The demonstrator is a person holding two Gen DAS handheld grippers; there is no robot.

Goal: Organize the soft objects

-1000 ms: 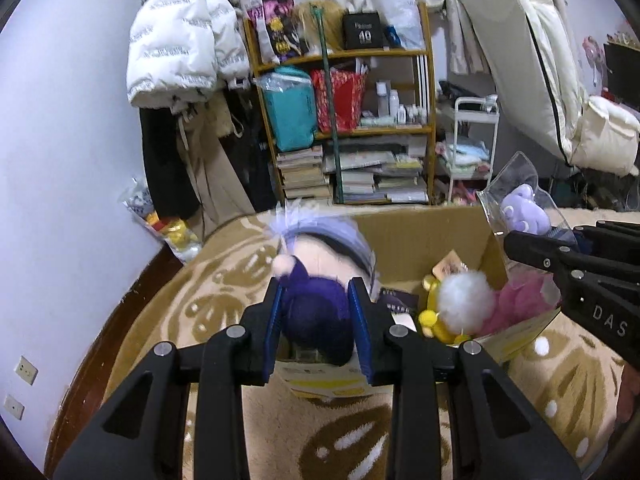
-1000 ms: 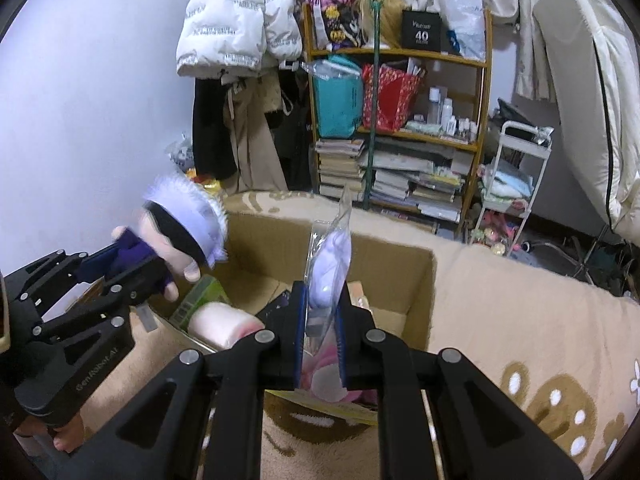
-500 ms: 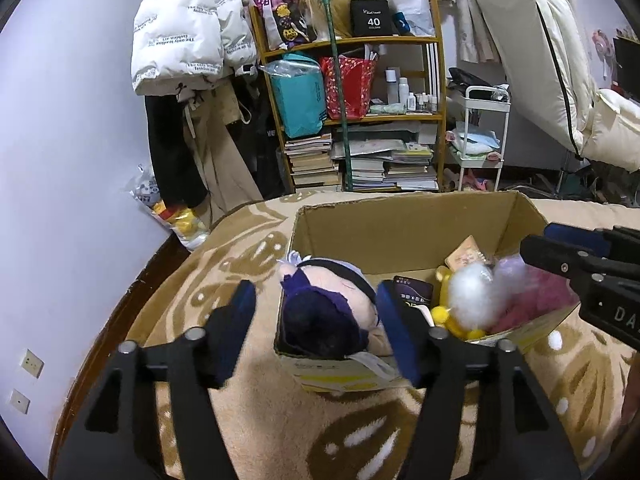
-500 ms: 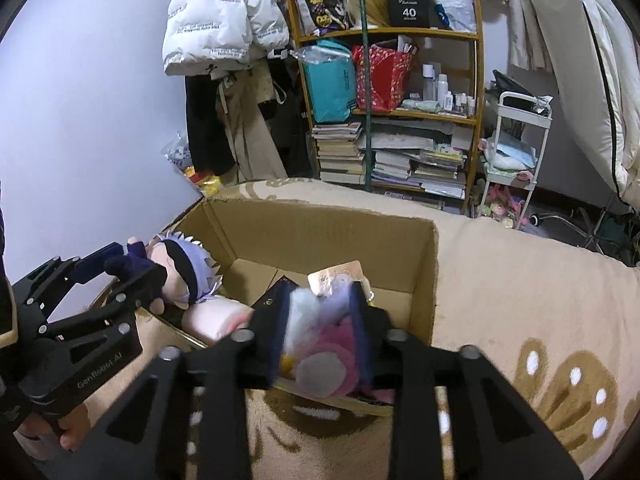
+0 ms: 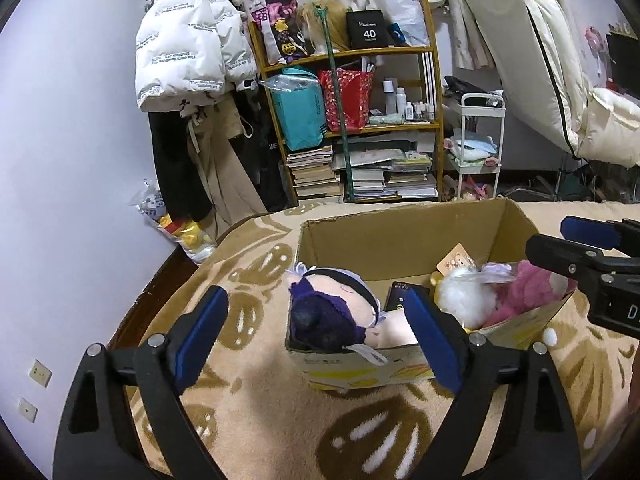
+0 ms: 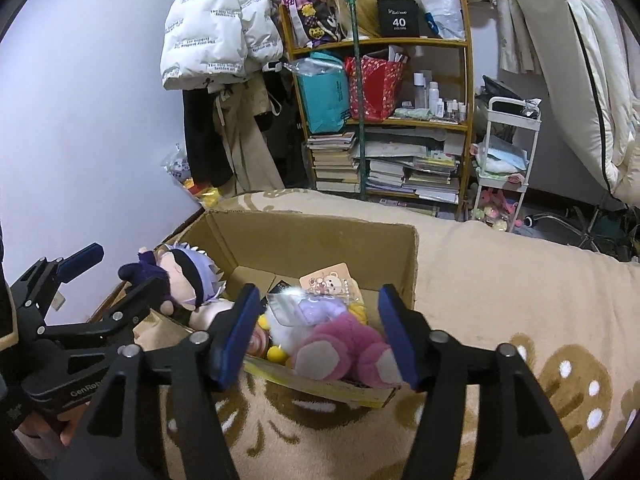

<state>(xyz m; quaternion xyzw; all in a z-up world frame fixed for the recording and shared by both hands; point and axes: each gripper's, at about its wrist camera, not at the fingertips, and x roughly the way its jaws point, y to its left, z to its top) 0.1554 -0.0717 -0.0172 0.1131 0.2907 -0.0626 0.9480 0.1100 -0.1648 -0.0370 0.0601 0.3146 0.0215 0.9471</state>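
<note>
Both grippers hang spread and empty — the left gripper (image 5: 316,340) before the doll (image 5: 340,312) at the cardboard box's (image 5: 400,232) left front corner, the right gripper (image 6: 316,336) over the pink plush (image 6: 344,348). These 2 toys look light and squashy; the stuffed bodies would take a pinch best.

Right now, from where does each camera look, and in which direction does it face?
Left wrist: on the left gripper, looking forward and down at the doll in the cardboard box; own open fingers show, and the right gripper at the right edge.
Right wrist: on the right gripper, looking down at the pink plush; own open fingers show, the left gripper at left.
Shared: box, doll, bookshelf.
</note>
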